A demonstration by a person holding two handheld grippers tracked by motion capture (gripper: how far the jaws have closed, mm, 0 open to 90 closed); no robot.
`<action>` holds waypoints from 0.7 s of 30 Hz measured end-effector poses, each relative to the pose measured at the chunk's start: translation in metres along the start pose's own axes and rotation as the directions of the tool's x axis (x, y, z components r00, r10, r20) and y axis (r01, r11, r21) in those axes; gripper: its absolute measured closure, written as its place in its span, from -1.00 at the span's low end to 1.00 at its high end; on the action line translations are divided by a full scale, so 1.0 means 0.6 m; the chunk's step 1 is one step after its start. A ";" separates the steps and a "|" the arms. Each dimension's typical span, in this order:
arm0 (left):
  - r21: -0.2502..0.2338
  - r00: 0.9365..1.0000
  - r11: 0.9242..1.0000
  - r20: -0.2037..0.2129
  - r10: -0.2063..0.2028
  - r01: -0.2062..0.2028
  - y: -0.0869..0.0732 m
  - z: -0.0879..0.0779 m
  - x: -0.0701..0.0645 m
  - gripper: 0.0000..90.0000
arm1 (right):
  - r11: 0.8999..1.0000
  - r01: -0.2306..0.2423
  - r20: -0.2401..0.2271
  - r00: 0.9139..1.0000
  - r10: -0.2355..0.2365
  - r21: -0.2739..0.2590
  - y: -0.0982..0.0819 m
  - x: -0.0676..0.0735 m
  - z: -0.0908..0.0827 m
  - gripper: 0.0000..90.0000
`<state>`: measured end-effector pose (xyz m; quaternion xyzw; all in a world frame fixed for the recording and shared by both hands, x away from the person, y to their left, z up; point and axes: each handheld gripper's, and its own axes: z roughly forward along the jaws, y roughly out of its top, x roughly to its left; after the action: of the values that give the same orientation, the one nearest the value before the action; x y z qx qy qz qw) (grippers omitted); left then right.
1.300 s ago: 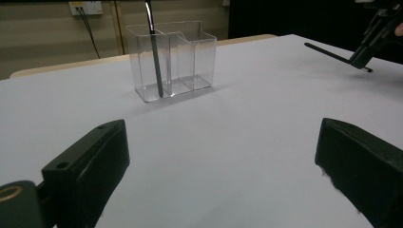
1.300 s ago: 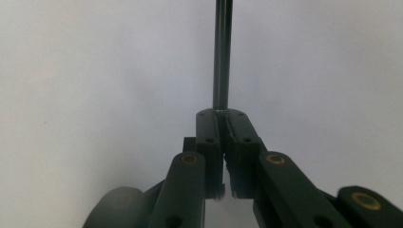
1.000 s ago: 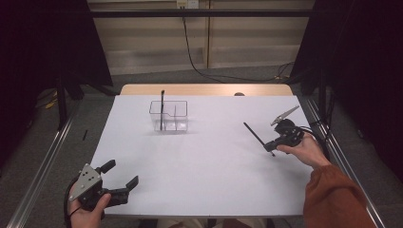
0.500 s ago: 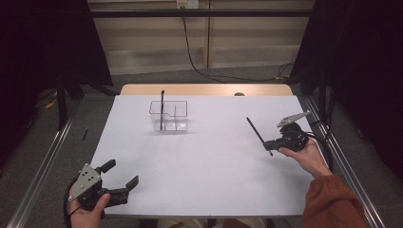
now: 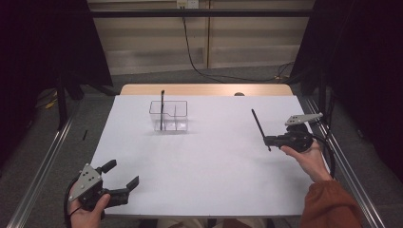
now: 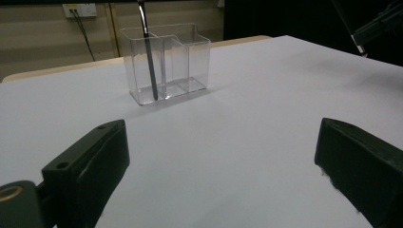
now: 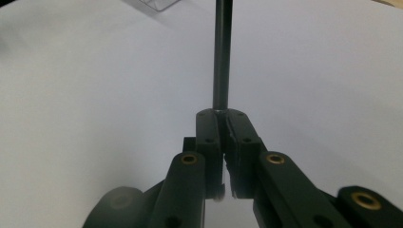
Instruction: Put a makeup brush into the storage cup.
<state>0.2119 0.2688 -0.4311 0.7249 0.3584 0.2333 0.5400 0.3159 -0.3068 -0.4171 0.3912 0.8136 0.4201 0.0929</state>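
At the near left corner of the white tabletop, the left gripper rests in the person's left hand, its jaws standing wide apart with nothing between them. In the left gripper view those two black jaws frame bare white surface, and beyond them stands the clear holder.

Farther in, left of the middle and toward the far edge, that clear holder sits upright on the tabletop; it has two compartments side by side. A dark pen stands in its left compartment, leaning slightly and rising above the rim. The right compartment looks empty.

Near the right edge, about midway between the near and far edges, the right gripper is held in the person's right hand, above an orange sleeve. Its jaws are closed tight on the lower end of a second dark pen, which slants up and away toward the far edge. In the right gripper view the pen rises straight out from between the pressed jaw tips.
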 end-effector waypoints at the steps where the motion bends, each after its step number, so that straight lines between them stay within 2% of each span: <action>1: -0.001 1.000 1.000 0.001 0.000 0.000 0.000 0.000 -0.001 -0.91 | 1.000 0.000 -0.001 1.000 0.000 -0.007 -0.002 0.001 0.000 0.88; 4: 0.002 1.000 1.000 0.004 0.007 -0.007 0.001 0.000 -0.002 -0.91 | 1.000 0.007 -0.005 1.000 -0.007 -0.011 -0.004 0.005 -0.003 0.88; 8: -0.001 1.000 1.000 0.004 0.009 -0.009 0.001 -0.001 -0.001 -0.91 | 0.999 0.010 -0.019 1.000 -0.010 -0.046 -0.005 0.013 -0.014 0.88; 11: 0.001 1.000 1.000 0.001 0.002 -0.002 0.001 -0.002 -0.002 -0.91 | 0.999 0.022 -0.018 1.000 -0.023 -0.043 -0.004 0.019 -0.016 0.88; 18: 0.002 1.000 1.000 0.012 0.018 -0.018 0.005 -0.002 -0.005 -0.91 | 0.997 0.055 -0.046 0.997 -0.058 -0.056 0.004 0.045 -0.021 0.88; 21: -0.003 1.000 1.000 0.019 -0.001 0.001 0.006 -0.001 -0.006 -0.91 | 0.996 0.074 -0.047 0.996 -0.076 -0.041 0.007 0.057 -0.020 0.88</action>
<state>0.2102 0.2660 -0.4271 0.7260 0.3533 0.2266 0.5447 0.2893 -0.2881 -0.4004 0.3482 0.8214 0.4414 0.0962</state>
